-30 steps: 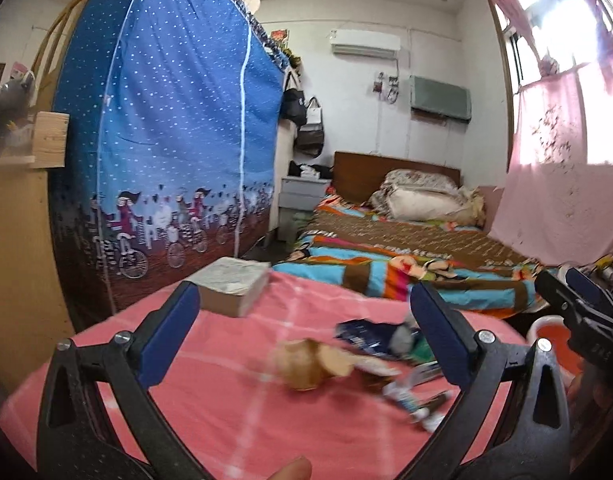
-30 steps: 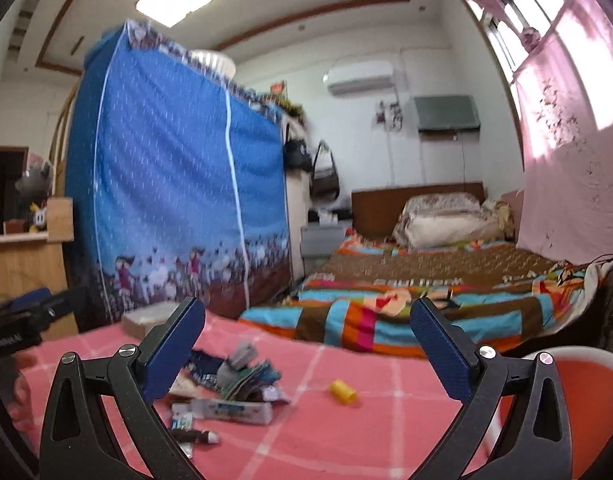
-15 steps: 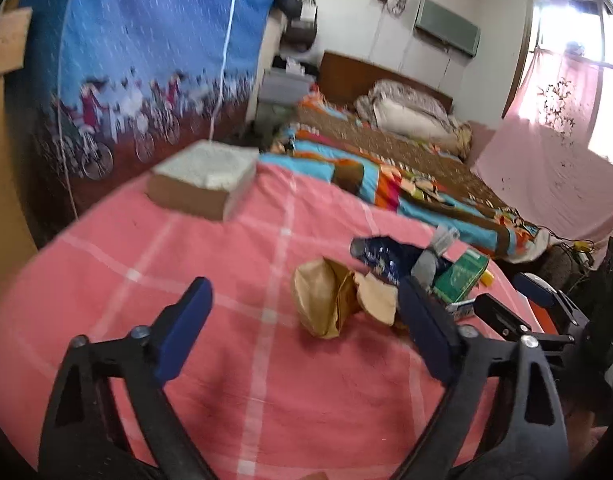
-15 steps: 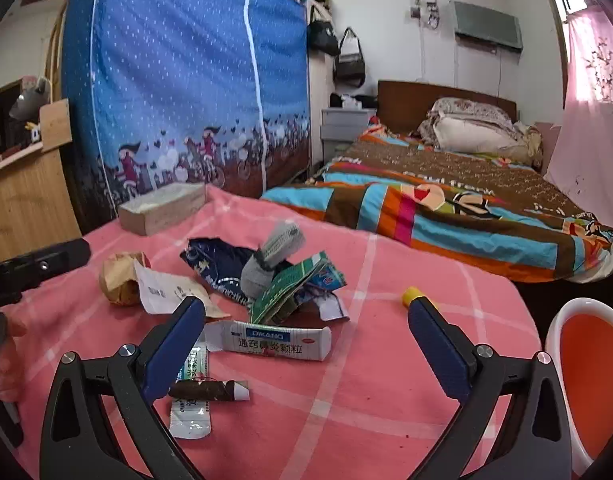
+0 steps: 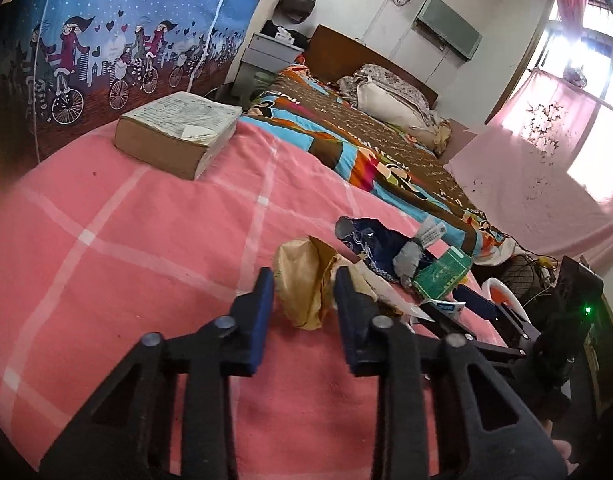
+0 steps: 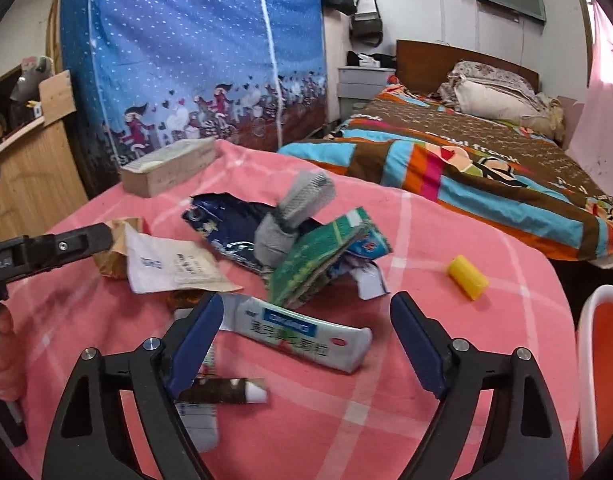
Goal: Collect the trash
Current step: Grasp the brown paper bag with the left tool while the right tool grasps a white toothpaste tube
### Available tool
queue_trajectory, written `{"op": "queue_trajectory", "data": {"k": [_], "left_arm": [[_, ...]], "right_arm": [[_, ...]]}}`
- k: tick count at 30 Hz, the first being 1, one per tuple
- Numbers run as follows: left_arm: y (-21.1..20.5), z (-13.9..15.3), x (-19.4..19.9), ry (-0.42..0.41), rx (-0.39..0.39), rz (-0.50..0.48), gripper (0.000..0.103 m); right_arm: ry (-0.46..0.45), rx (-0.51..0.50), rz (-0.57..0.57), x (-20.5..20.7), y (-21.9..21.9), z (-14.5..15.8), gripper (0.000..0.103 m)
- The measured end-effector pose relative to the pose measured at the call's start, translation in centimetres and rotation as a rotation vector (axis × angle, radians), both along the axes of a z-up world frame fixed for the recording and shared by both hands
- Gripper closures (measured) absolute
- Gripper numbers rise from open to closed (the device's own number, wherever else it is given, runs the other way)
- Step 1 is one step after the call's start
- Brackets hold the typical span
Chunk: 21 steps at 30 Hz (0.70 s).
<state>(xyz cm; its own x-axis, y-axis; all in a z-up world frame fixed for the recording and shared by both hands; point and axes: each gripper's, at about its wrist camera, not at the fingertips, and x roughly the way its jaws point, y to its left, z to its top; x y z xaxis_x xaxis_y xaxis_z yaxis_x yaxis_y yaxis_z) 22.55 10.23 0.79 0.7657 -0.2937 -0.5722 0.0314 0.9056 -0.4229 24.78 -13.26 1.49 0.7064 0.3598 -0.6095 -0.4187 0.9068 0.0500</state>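
the left gripper (image 5: 304, 280) is being held narrow, its pads pressing both sides of a crumpled brown paper (image 5: 302, 280) on the pink cloth (image 5: 146, 248). the right gripper (image 6: 306, 320) is being held wide, straddling a white tube (image 6: 302, 334) without touching it. beyond it a green packet (image 6: 322, 256), a grey wad (image 6: 286, 220) and a blue wrapper (image 6: 222, 220) are lying heaped; a yellow cap (image 6: 466, 277) is lying apart. a book (image 5: 178, 132) is resting at the far edge.
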Motion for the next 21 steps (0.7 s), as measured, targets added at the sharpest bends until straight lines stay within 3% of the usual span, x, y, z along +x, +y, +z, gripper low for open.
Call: {"op": "queue_trajectory", "data": {"k": [4, 8, 16, 21], "left_arm": [[0.1, 0.1, 0.1, 0.005, -0.005, -0.007, 0.089], [-0.3, 0.2, -0.2, -0.001, 0.005, -0.026, 0.095], [-0.6, 1.4, -2.5, -0.078, 0.025, 0.004, 0.097], [-1.3, 1.8, -3.9, -0.120, 0.045, 0.015, 0.097]], "right_arm": [[0.030, -0.023, 0.009, 0.4, 0.6, -0.4, 0.018], [0.048, -0.031, 0.016, 0.6, 0.9, -0.7, 0.020], [0.050, 0.005, 0.057, -1.0, 0.2, -0.7, 0.081], [0.026, 0.042, 0.074, -1.8, -0.7, -0.4, 0.096]]}}
